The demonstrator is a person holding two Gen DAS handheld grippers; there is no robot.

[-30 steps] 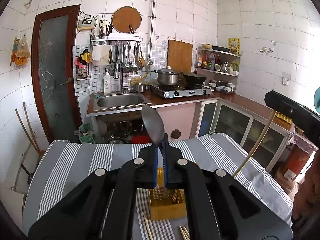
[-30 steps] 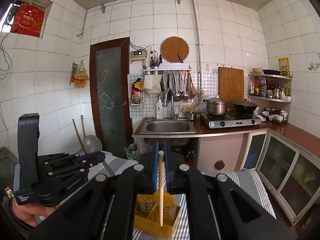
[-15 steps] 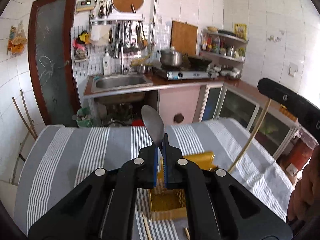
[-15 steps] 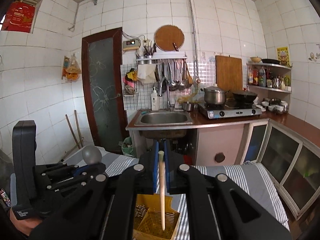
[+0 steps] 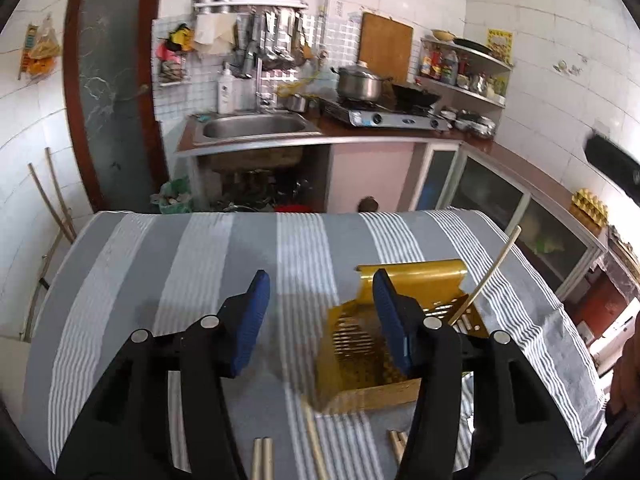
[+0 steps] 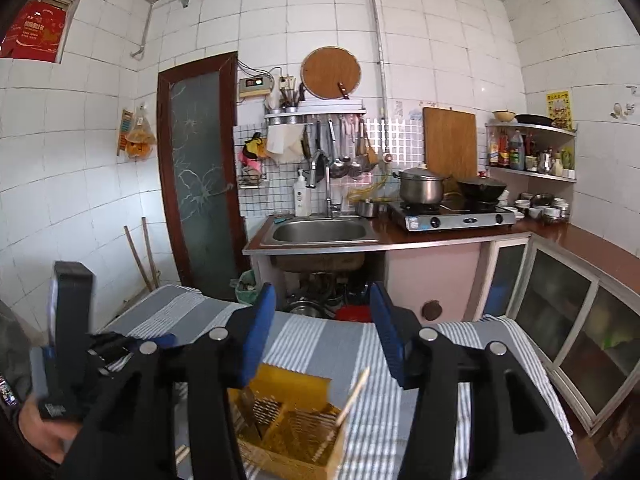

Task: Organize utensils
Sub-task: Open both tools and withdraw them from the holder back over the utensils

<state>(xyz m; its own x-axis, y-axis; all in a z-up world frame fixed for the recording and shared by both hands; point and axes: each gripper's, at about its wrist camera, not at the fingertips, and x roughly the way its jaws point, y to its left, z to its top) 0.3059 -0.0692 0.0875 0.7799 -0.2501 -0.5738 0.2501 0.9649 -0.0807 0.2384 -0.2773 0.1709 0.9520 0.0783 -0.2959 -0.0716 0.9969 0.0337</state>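
Here, the left claw (image 5: 322, 316) hangs with its blue-padded fingers (image 5: 252, 320) spread wide and nothing between them, poised above the striped cloth (image 5: 168, 264) that covers the worktop. The right claw (image 6: 322, 336) is likewise spread wide and empty, its blue pads (image 6: 390, 340) framing the view above the yellow utensil basket (image 6: 296, 428). In the left wrist view the same yellow basket (image 5: 400, 344) stands on the cloth just behind and beside the claw's right finger, its slotted walls and raised back plate visible. A single wooden chopstick (image 5: 486, 276) leans upright out of the basket's right-hand compartment, its tip tilted away to the right; the right wrist view shows the same chopstick (image 6: 352, 396) slanting up from the basket, and a dark handle (image 6: 249, 410) standing in the left compartment, though what it belongs to cannot be told. More chopsticks (image 5: 262, 458) lie flat on the cloth at the near edge, in front of the basket. Beyond the worktop, a steel sink (image 6: 320, 232), a gas stove (image 6: 452, 216) with a lidded pot (image 6: 422, 186) and a wok line the tiled kitchen wall.
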